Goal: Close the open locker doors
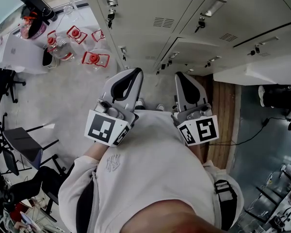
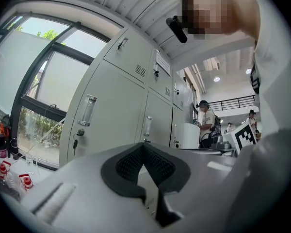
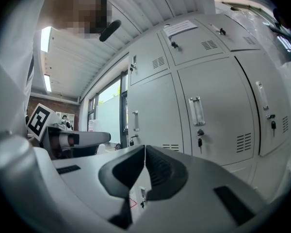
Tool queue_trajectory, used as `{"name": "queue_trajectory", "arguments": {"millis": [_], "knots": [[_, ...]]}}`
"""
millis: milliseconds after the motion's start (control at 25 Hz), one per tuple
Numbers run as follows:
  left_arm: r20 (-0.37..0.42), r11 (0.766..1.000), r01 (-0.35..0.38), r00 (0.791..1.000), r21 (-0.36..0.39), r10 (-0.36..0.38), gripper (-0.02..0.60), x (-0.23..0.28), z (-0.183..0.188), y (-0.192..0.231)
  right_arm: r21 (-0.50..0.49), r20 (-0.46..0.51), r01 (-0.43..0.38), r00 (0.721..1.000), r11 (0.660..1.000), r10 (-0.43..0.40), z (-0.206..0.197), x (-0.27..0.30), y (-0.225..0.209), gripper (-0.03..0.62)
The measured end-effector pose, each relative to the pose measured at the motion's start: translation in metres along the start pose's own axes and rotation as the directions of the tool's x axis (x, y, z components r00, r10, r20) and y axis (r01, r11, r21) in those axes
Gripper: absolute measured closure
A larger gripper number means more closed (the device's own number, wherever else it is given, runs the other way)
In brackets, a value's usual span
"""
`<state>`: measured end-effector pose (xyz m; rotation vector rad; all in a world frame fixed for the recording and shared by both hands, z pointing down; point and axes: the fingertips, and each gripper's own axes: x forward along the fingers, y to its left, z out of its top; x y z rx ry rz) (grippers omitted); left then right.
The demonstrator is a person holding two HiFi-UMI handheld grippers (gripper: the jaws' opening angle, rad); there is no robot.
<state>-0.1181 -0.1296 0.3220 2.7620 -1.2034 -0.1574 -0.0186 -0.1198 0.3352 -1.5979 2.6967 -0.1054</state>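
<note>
A row of grey lockers (image 1: 150, 13) runs along the top of the head view, their handles and keys facing me. At its right end a pale door panel (image 1: 262, 72) juts out from the row, standing open. In the left gripper view it shows as a white panel (image 2: 187, 136) past the shut doors (image 2: 111, 110). My left gripper (image 1: 134, 73) and right gripper (image 1: 180, 76) are held close to my chest, pointing at the lockers, apart from them. Both are shut with nothing between the pads (image 2: 143, 147) (image 3: 144, 149). The right gripper view faces shut doors (image 3: 203, 106).
Several red-capped clear bottles (image 1: 87, 57) lie on the floor at the left by the window (image 2: 39, 81). Black chairs (image 1: 19, 149) stand at my left. A wooden floor strip (image 1: 223, 110) and a black cable (image 1: 247, 135) are at my right. People (image 2: 206, 123) stand further down the room.
</note>
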Motion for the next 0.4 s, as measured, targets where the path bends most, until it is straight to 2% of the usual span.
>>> {"name": "queue_trajectory", "arguments": {"millis": [400], "knots": [[-0.004,1.000,0.005,1.000,-0.012,-0.005,0.580,0.0007,-0.0028,0.0024,0.010,-0.020,0.003,1.000,1.000,-0.002,-0.0059,0.0045,0.0006,0.580]]}}
